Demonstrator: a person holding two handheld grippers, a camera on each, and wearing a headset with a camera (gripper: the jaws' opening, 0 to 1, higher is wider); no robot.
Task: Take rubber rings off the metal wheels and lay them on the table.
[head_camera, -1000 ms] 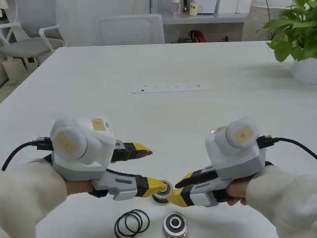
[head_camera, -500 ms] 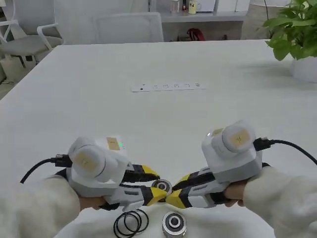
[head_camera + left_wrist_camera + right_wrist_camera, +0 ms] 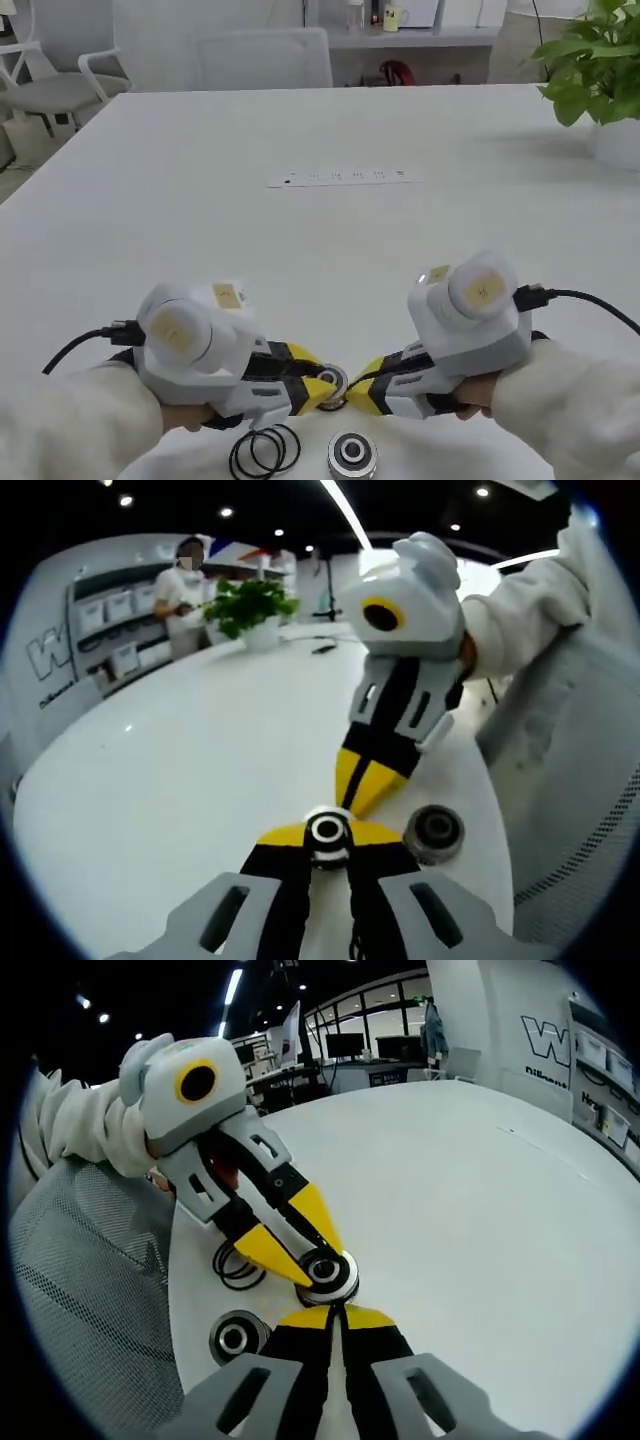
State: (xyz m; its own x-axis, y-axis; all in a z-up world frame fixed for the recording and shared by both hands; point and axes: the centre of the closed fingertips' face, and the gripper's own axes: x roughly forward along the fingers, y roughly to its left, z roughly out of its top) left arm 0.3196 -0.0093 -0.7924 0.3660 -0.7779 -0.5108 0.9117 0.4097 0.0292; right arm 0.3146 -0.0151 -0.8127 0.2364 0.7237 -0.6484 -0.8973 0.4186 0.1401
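Right at the near edge of the table [image 3: 300,260], a little heap of black rubber rings [image 3: 265,450] lies flat. Just beside it to the right sits a second wheel [image 3: 352,452], resting on its side, untouched. The right gripper view shows that pair too: rings [image 3: 235,1260] and second wheel [image 3: 235,1338], close together but apart.

Just beyond them, the action. The left gripper [image 3: 318,384] has its yellow-tipped jaws clamped on a metal wheel [image 3: 334,379]. In the left gripper view the wheel [image 3: 327,830] sits squarely between the tips, hub facing the camera. The right gripper [image 3: 356,392] comes in from the other side, jaws pressed together, nose right up against the wheel's rim. Whether it has a ring pinched, I can't tell. From its own view the right gripper [image 3: 335,1316] has its tips meeting directly under the wheel [image 3: 330,1272].

Further out, mid-table, a white power strip [image 3: 340,178]. At the far right, a potted plant [image 3: 595,60].
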